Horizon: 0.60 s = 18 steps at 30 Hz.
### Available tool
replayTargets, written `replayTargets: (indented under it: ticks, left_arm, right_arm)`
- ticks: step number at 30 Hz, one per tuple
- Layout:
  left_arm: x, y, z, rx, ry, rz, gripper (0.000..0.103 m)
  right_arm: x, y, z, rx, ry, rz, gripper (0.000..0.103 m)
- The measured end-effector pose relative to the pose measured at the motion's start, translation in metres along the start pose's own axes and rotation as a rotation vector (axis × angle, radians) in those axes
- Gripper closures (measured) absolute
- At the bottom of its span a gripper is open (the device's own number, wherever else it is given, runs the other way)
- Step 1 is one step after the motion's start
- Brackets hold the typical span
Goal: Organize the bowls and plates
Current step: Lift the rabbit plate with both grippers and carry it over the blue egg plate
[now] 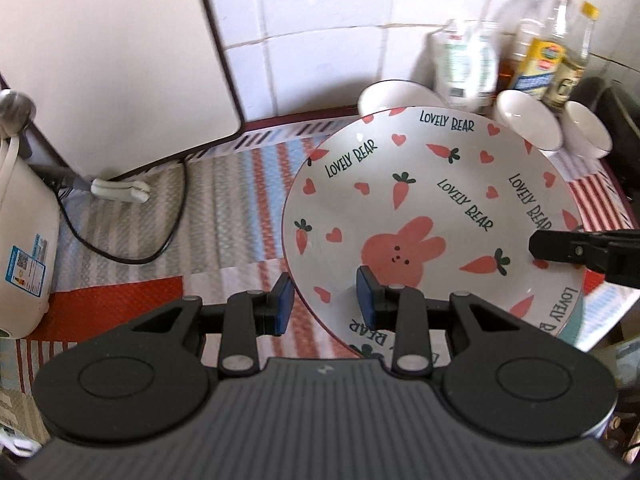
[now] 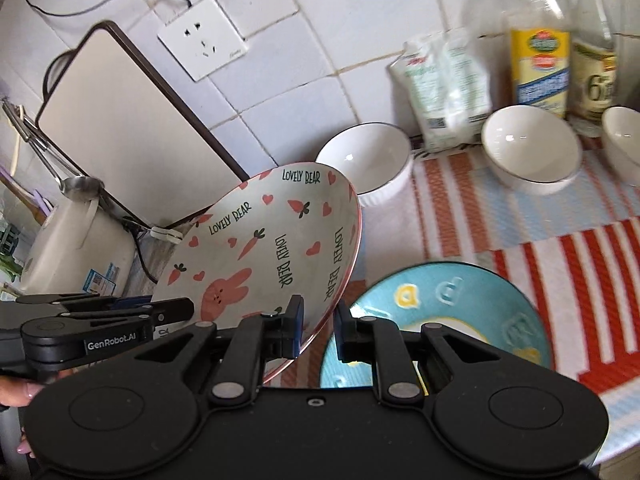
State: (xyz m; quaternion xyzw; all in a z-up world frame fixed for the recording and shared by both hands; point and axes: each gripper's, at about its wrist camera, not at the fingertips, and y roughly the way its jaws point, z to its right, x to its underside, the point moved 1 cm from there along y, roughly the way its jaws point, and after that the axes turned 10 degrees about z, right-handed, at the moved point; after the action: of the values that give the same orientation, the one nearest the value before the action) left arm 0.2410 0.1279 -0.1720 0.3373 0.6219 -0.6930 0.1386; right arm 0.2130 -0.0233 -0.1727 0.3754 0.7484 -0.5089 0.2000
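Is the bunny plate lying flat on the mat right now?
No. In the right wrist view the bunny plate stands tilted off the mat, its rim between the right gripper fingers, above the blue plate.

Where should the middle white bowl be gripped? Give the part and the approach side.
Grip the rim of the middle white bowl at its near side, probably coming from above, one finger inside and one outside. It stands upright and open, and the bottles and bag crowd its far side.
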Motion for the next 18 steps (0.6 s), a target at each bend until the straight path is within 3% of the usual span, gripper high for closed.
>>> replayTargets:
  ticks: [7,18]
  left_arm:
    - [0.003,-0.024,0.039,0.043,0.046,0.011,0.071]
    - [0.026,-0.02,0.095,0.111,0.102,-0.045,0.071]
  right_arm:
    - [0.006,-0.046,0.016,0.036,0.004,0.008,0.082]
    - [0.037,-0.088,0.054,0.104,0.037,-0.024,0.081]
